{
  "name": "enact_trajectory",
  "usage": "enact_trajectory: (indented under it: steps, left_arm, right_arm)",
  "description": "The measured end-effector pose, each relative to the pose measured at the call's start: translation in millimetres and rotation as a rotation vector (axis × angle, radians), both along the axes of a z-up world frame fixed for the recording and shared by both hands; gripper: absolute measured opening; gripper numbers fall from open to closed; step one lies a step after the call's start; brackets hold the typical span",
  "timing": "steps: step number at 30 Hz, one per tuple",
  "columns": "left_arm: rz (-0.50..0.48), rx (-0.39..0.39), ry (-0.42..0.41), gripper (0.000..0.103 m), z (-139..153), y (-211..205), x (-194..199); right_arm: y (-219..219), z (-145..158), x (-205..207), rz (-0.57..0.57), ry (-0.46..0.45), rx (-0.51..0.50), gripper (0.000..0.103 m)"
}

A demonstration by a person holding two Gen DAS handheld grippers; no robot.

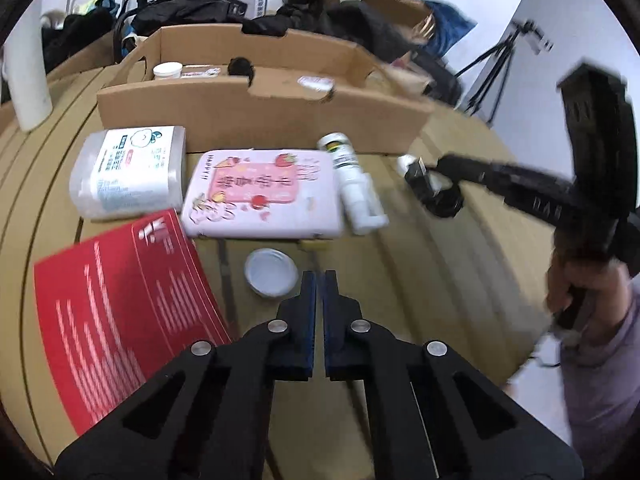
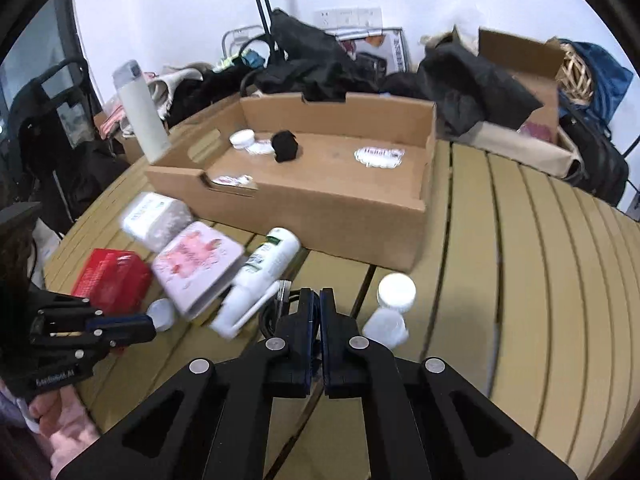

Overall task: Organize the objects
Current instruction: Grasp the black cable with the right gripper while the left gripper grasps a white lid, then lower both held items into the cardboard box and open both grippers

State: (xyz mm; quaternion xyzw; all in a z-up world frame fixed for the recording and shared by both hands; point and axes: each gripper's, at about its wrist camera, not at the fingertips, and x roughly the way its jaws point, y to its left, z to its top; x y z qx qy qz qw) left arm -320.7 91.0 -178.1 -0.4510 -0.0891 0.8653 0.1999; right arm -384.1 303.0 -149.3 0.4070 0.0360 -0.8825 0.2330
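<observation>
Slatted wooden table (image 2: 520, 240): cardboard tray (image 2: 320, 208) sitting mid-table, holding a black lump (image 2: 285, 146). Pink tin (image 1: 260, 194), white bottle (image 1: 352, 184) and red booklet (image 1: 120, 320) lying before it. Left gripper (image 1: 319, 276) pressed together, empty; right gripper (image 2: 316, 294) pinching a black cable (image 2: 272, 312).

Both grippers are black, angular plastic tools. The left gripper (image 1: 319, 276) has two blue-padded fingers (image 1: 308, 320) set on linkage arms with triangular cut-outs and four round silver pivot pins. The right gripper (image 2: 316, 294) is built alike: blue pads on its fingers (image 2: 306, 332), silver pins, hollowed black arms. Seen from the left wrist, its long black body carries faint raised lettering, with a boxy block on top. Seen from the right wrist, the left tool shows small white print on its side and silver screws. The person wears a pale lilac sleeve (image 1: 600, 380).
</observation>
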Motion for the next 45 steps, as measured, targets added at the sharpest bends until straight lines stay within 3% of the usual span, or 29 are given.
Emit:
enact_trajectory:
  steps: [3,7,10,15,16,17,19,22,24,25,26,31,35,37,40,43,45]
  left_arm:
    - [-0.028,0.08,0.015,0.0,18.8,-1.0,20.3]
    - [-0.079,0.109,0.044,0.0,38.3,8.4,42.8]
    - [-0.066,0.007,0.081,0.0,36.6,15.9,47.0]
    - [0.054,-0.163,-0.032,0.015,-15.7,20.6,-0.8]
    - [0.071,-0.19,0.007,0.022,-14.6,22.2,-2.2]
    - [0.09,-0.234,0.01,0.044,-14.2,25.3,-7.0]
    - [0.1,-0.235,-0.002,0.066,-15.4,26.8,-13.7]
    - [0.133,-0.275,0.006,0.066,-21.8,27.5,-21.8]
    - [0.16,-0.331,0.034,0.056,-25.1,26.8,-24.0]
    - [0.174,-0.348,0.048,0.032,-25.4,26.5,-24.0]
    - [0.172,-0.344,0.061,0.025,-24.1,25.6,-23.4]
    - [0.123,-0.23,0.06,0.025,-15.4,22.6,-5.6]
    - [0.103,-0.049,0.079,0.025,26.9,3.9,33.3]
    - [0.09,-0.009,0.088,0.025,48.9,-4.5,42.6]
    - [0.044,-0.012,0.134,0.025,97.1,-16.4,33.4]
    - [0.025,-0.077,0.202,0.025,145.7,-35.0,-10.4]
    - [0.037,-0.094,0.199,0.025,154.7,-45.3,-48.4]
  right_arm:
    - [3.5,13.5,31.9,-0.009,0.007,-0.031,0.004]
    - [5.9,20.4,69.9,-0.032,0.005,-0.083,0.004]
    - [5.1,13.7,85.7,-0.049,-0.018,-0.101,0.003]
    - [0.7,-8.7,88.3,-0.068,-0.068,-0.122,0.004]
    - [-0.8,-11.5,87.7,-0.07,-0.075,-0.134,0.004]
    - [-1.6,-12.6,87.8,-0.074,-0.077,-0.137,0.004]
    - [-2.6,-12.7,88.8,-0.08,-0.072,-0.145,0.004]
    - [-3.7,-14.9,89.5,-0.075,-0.071,-0.152,0.004]
    - [-3.6,-18.4,87.8,-0.08,-0.074,-0.149,0.004]
    - [-3.2,-20.9,86.1,-0.081,-0.078,-0.153,0.004]
    - [-2.9,-22.2,86.1,-0.085,-0.08,-0.154,0.004]
    - [-2.4,-25.4,85.2,-0.094,-0.089,-0.157,0.004]
    - [-1.6,-8.5,99.2,-0.085,-0.053,-0.15,0.004]
    - [0.3,1.2,106.0,-0.083,-0.043,-0.16,0.004]
    - [-1.6,23.0,96.2,-0.071,-0.033,-0.174,0.004]
    - [-8.7,50.0,64.5,-0.049,-0.01,-0.197,0.004]
    - [-23.2,72.1,24.0,-0.022,0.016,-0.217,0.004]
